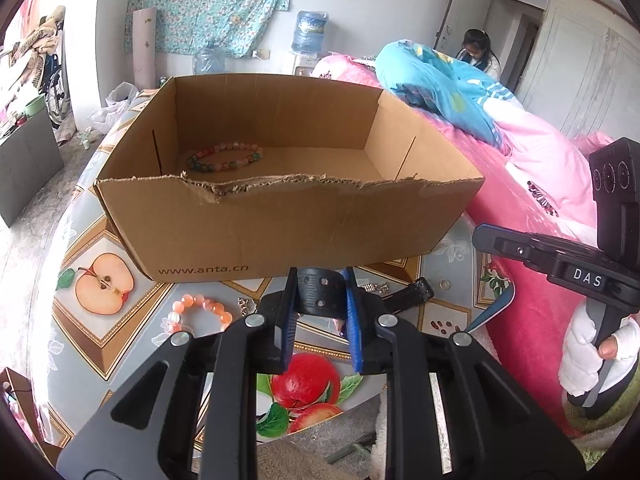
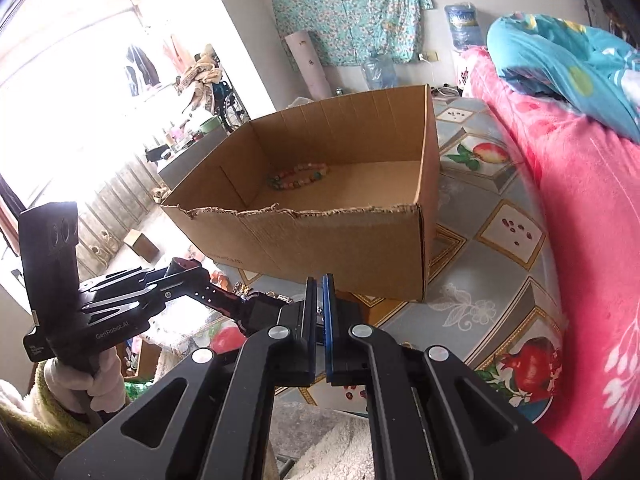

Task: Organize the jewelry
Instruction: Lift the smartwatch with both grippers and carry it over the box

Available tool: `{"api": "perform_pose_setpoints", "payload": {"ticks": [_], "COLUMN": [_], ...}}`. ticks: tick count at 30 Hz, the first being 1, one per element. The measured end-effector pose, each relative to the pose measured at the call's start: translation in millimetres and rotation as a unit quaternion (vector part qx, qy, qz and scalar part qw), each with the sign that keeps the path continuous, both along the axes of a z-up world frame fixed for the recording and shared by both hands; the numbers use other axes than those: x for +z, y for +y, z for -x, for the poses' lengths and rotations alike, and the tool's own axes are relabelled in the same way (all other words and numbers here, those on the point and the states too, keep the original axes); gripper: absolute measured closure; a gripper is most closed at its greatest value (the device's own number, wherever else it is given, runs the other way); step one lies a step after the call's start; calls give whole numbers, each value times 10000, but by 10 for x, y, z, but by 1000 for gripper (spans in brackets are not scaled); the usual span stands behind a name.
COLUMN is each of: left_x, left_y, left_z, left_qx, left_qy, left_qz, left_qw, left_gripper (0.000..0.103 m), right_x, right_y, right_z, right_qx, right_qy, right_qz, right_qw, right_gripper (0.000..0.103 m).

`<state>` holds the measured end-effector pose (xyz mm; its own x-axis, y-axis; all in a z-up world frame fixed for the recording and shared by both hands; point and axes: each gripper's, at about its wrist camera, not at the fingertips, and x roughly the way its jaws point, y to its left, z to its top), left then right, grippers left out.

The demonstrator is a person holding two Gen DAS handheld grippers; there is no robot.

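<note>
A: In the left wrist view, what was the left hand-held gripper (image 1: pixel 320 300) doing?

B: It was pinching a black perforated strap (image 1: pixel 322 290) between its pads. The strap's free end trailed toward 3 o'clock over the bench (image 1: pixel 100 240). It looked like rubber, so I'd guess it was light, floppy and grippy. A pinch on the flat band seemed sound.

A: And the other jewelry?

B: An orange bead bracelet (image 1: pixel 200 312) lay on the bench at 9 o'clock from the fingers, with small silvery pieces (image 1: pixel 246 304) just beside it. A mixed-bead bracelet (image 1: pixel 224 156) of green, pink and orange beads sat inside the cardboard box (image 1: pixel 280 232) at 12 o'clock, near the left wall. I'd judge both bracelets slick, rolling beads on a cord, best pinched across a single strand.

A: What about the right wrist view?

B: The right hand-held gripper (image 2: pixel 319 280) had its jaws pressed together, and I saw nothing between them. The box stood at 12 o'clock, and the left hand-held gripper reached in from 9 o'clock.
</note>
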<state>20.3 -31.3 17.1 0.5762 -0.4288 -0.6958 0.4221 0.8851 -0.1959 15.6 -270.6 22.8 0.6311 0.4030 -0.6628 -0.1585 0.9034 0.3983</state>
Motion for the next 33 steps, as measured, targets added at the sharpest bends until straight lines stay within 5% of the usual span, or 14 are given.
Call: {"api": "perform_pose_setpoints", "payload": {"ticks": [3, 5, 7, 24, 27, 29, 33], "left_x": [-98, -165, -230, -406, -415, -414, -360], "left_y": [1, 21, 49, 9, 9, 7, 7], "left_z": [-32, -61, -85, -132, -132, -125, -98], "left_qx": [99, 168, 216, 321, 335, 340, 288], "left_qy": [120, 185, 263, 342, 354, 347, 249], "left_qz": [-155, -288, -387, -721, -710, -683, -613], "left_qw": [9998, 9993, 9987, 9963, 9963, 9965, 9974], "left_gripper": [83, 83, 83, 83, 83, 83, 83], "right_x": [-220, -385, -518, -706, -632, -589, -484], "right_y": [-33, -54, -71, 14, 92, 135, 215], "right_z": [-62, -107, -156, -193, -170, -170, -169], "right_qx": [-67, -145, -235, -208, -198, -184, -144], "right_qy": [482, 738, 913, 1063, 856, 757, 579], "right_qz": [-97, -130, -160, -1048, -818, -678, -459], "right_qw": [9988, 9971, 9954, 9886, 9928, 9947, 9972], "right_gripper": [95, 71, 66, 66, 76, 96, 96]}}
